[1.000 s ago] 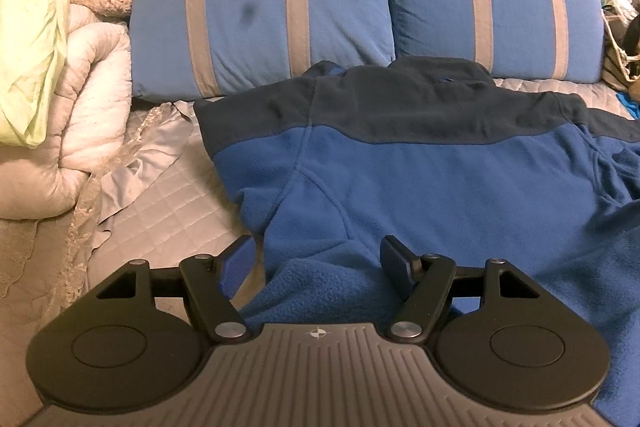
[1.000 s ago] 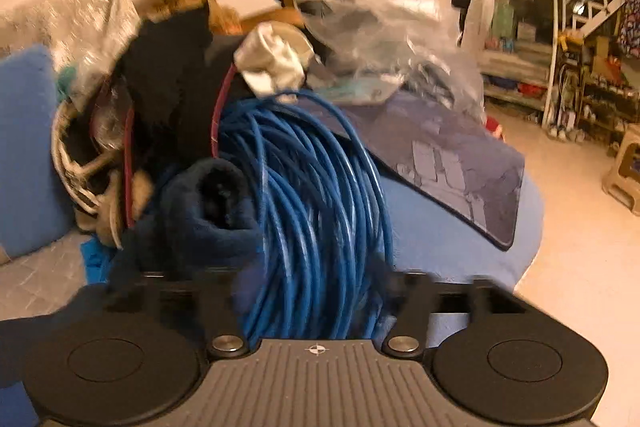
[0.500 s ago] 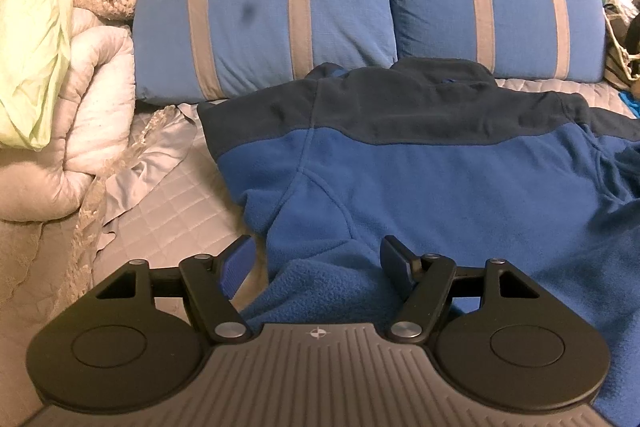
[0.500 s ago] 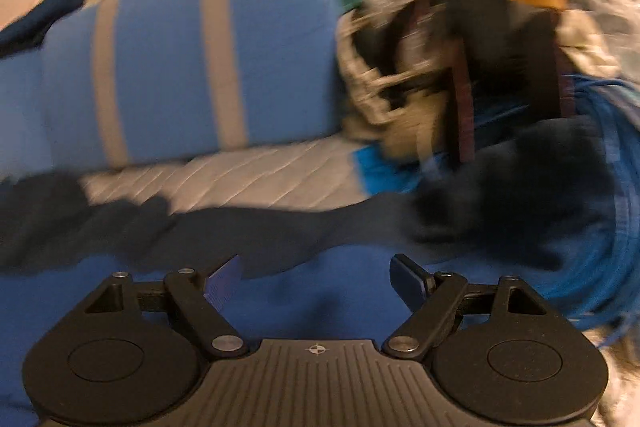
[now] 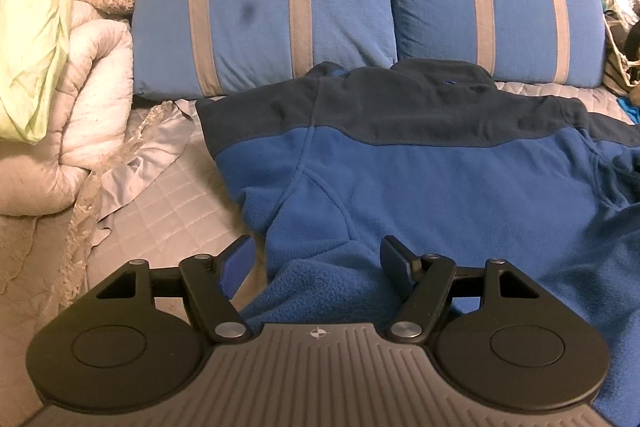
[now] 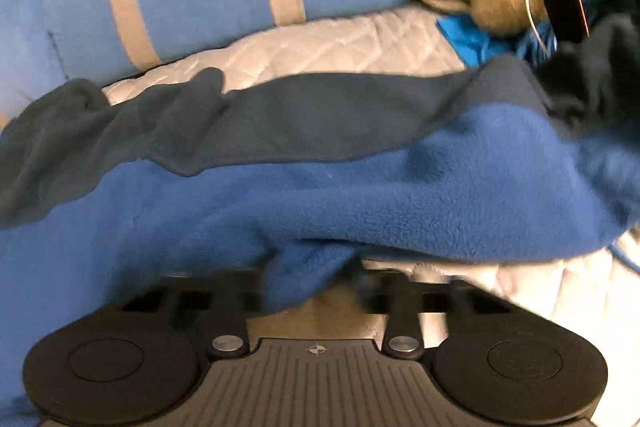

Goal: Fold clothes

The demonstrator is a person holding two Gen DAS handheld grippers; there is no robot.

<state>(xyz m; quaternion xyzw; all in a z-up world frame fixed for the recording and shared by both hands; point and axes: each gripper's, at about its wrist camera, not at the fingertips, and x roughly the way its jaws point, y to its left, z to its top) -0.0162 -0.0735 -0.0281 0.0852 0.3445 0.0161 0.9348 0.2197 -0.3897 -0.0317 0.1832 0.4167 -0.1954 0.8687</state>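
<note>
Quilted grey bedding (image 5: 160, 211) covered the bed, with two blue striped pillows (image 5: 272, 15) along the far side and a heap of pale blankets (image 5: 80, 67) at the left. Across the middle lay the fleece (image 5: 440, 187), blue with a dark navy yoke, spread flat with its collar toward the pillows. The left tongs (image 5: 316, 263) stood wide apart over the near left part of the fleece, a fold of cloth rising between the fingers but not pinched. The right tongs (image 6: 312, 283) were blurred, drawn nearly together on a bunched blue edge at the garment's right side. Thick and soft, the fleece would likely be light, limp and grippy rather than slippery, sagging wherever unsupported. Seams, hem edges or cuffs looked the best places to take hold, since a pinch there would gather less loose pile.
</note>
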